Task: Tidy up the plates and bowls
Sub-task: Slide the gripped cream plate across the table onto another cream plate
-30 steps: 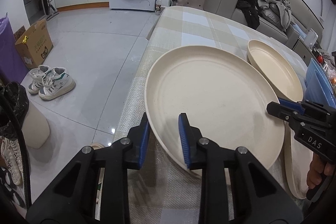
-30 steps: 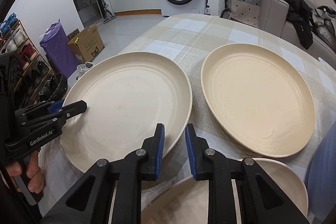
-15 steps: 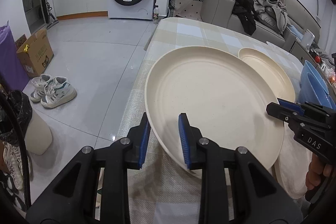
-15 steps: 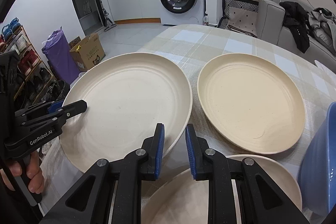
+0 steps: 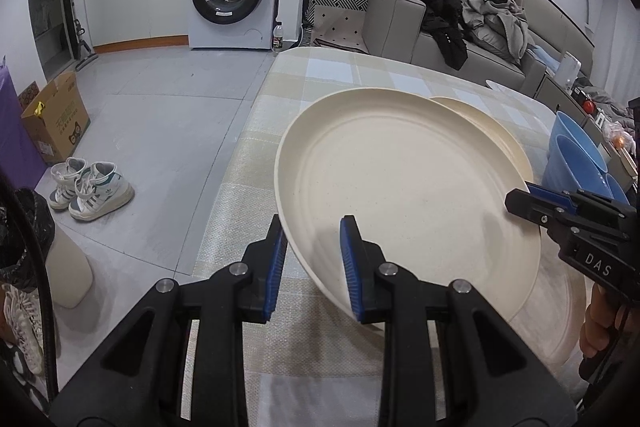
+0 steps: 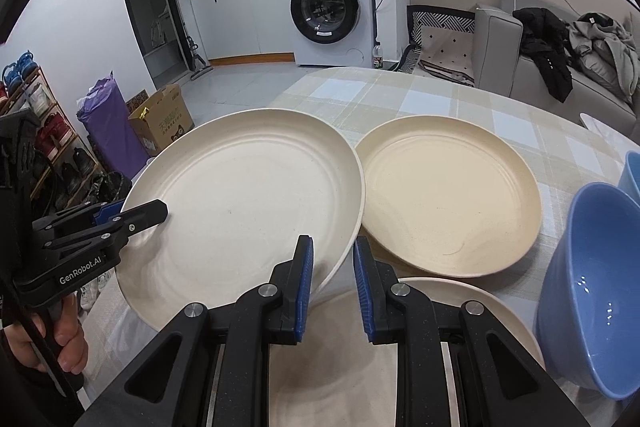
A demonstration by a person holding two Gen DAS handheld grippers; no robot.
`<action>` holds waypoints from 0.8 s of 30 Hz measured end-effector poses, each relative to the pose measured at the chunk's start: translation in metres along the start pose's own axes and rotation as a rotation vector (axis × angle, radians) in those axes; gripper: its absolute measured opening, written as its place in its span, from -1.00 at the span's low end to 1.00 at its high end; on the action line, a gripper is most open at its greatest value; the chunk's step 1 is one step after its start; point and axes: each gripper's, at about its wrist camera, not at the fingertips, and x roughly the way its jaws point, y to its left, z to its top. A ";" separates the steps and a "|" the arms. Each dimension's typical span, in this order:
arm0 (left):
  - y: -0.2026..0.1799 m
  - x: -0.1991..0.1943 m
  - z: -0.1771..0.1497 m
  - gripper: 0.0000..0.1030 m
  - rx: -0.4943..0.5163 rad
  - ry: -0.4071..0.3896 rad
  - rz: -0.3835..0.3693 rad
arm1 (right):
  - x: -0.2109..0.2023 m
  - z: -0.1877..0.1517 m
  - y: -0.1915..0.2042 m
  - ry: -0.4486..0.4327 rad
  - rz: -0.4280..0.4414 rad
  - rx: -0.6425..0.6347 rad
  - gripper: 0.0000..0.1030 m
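Both the left gripper (image 5: 311, 263) and the right gripper (image 6: 331, 281) clamp opposite rim edges of the large cream plate (image 6: 244, 203), now lifted higher than before. Its far edge has drifted over the tan plate (image 6: 448, 195) (blue bowls (image 6: 592, 287) beside that).
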 end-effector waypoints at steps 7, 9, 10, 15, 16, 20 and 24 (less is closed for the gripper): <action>-0.013 -0.013 -0.002 -0.54 0.024 -0.016 -0.019 | -0.020 -0.002 -0.004 -0.024 -0.016 0.015 -0.59; -0.017 -0.017 -0.002 -0.53 0.032 -0.020 -0.023 | -0.026 -0.004 -0.004 -0.031 -0.020 0.019 -0.59; -0.019 -0.020 -0.002 -0.53 0.036 -0.021 -0.026 | -0.029 -0.005 -0.005 -0.035 -0.021 0.023 -0.59; -0.029 -0.032 -0.003 -0.54 0.051 -0.034 -0.038 | -0.044 -0.009 -0.007 -0.050 -0.031 0.038 -0.59; -0.031 -0.034 -0.003 -0.54 0.054 -0.035 -0.040 | -0.046 -0.011 -0.008 -0.053 -0.032 0.041 -0.59; -0.042 -0.043 -0.005 -0.53 0.072 -0.042 -0.053 | -0.060 -0.016 -0.011 -0.066 -0.049 0.052 -0.59; -0.053 -0.049 -0.007 -0.53 0.091 -0.043 -0.069 | -0.073 -0.021 -0.015 -0.079 -0.062 0.067 -0.59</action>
